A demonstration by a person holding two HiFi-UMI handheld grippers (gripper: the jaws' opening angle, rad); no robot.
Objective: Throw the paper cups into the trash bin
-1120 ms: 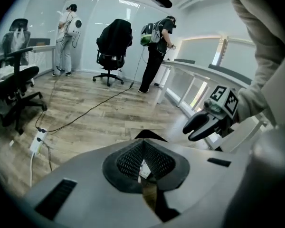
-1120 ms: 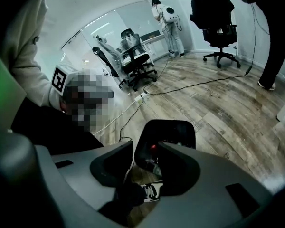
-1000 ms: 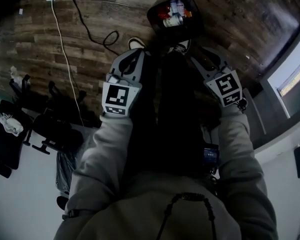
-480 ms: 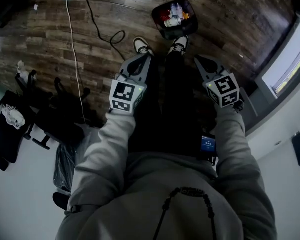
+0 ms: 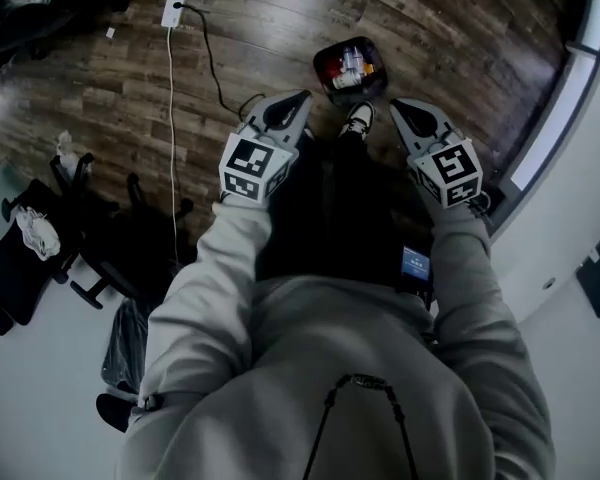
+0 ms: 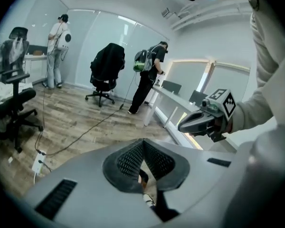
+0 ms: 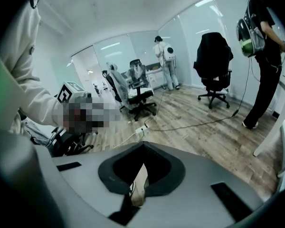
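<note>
Head view, left: a power strip (image 5: 175, 3) and its cable (image 5: 171, 118) lie on the wood floor; dark office chairs (image 5: 90, 238) crowd the edge.
Head view, centre: left gripper (image 5: 298, 98) and right gripper (image 5: 396, 104) flank the person's legs and one shoe (image 5: 357, 120).
Trash bin (image 5: 322, 66): on the floor just beyond the shoe; paper cups (image 5: 352, 64) show inside as small white and red shapes.
Claws: in each gripper's view the pads are pressed together, pinching nothing.
Left gripper view only: a black chair (image 6: 107, 68), a person with a green backpack (image 6: 149, 77).
Right gripper view only: white chairs (image 7: 133, 87).
</note>
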